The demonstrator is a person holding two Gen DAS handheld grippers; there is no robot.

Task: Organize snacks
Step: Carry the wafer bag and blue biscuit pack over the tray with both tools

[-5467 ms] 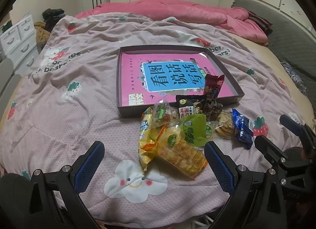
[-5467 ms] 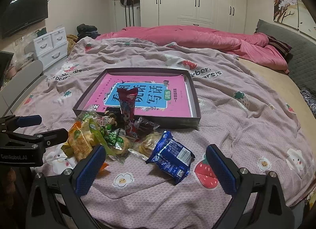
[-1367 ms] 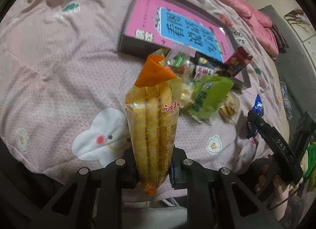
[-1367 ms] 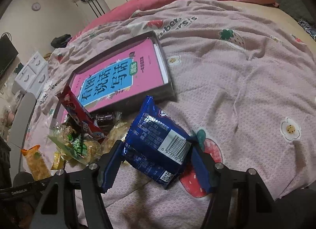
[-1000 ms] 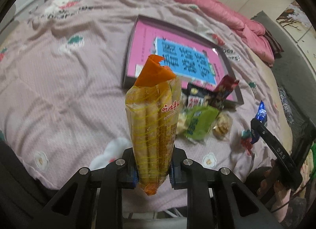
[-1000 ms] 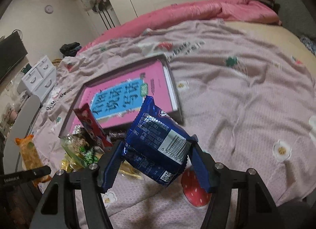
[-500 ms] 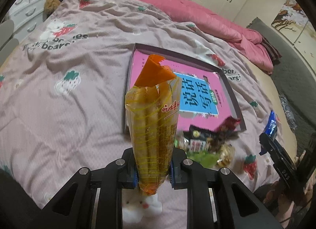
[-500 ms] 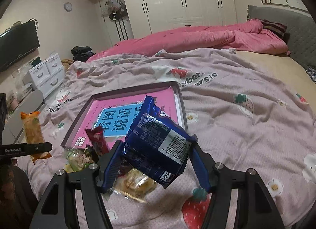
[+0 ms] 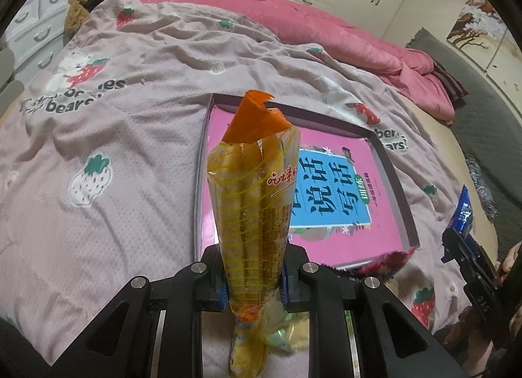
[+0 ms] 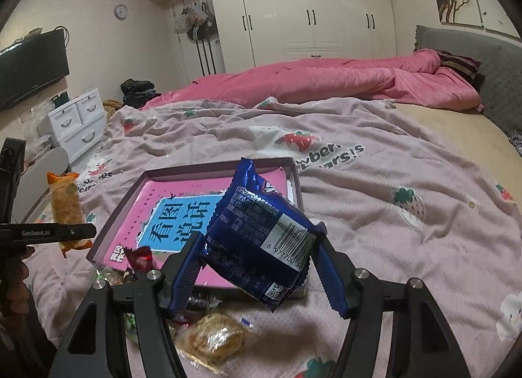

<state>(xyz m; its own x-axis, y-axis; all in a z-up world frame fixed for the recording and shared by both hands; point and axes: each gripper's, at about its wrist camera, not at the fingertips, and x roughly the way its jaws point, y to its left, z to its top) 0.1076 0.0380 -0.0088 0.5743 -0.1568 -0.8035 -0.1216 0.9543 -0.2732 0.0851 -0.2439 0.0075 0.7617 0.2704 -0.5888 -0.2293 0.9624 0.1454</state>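
Note:
My left gripper (image 9: 253,276) is shut on a long yellow-orange biscuit pack (image 9: 254,201) and holds it upright above the near left part of a shallow box (image 9: 396,179) with a pink and blue liner. My right gripper (image 10: 257,267) is shut on a blue snack pack (image 10: 257,237), held in the air over the box's (image 10: 295,179) near right corner. The biscuit pack also shows in the right wrist view (image 10: 67,208), and the blue pack in the left wrist view (image 9: 462,211). Several loose snacks (image 10: 215,337) lie on the bedspread before the box.
The box lies on a pink strawberry-print bedspread (image 9: 98,136). A rumpled pink quilt (image 10: 326,81) lies at the far side, a grey headboard (image 10: 473,68) on the right. White drawers (image 10: 76,123) stand left of the bed.
Both grippers closed on their packs, lifted them off the bed and carried them forward toward the box. The snack pile now lies below and behind the grippers.

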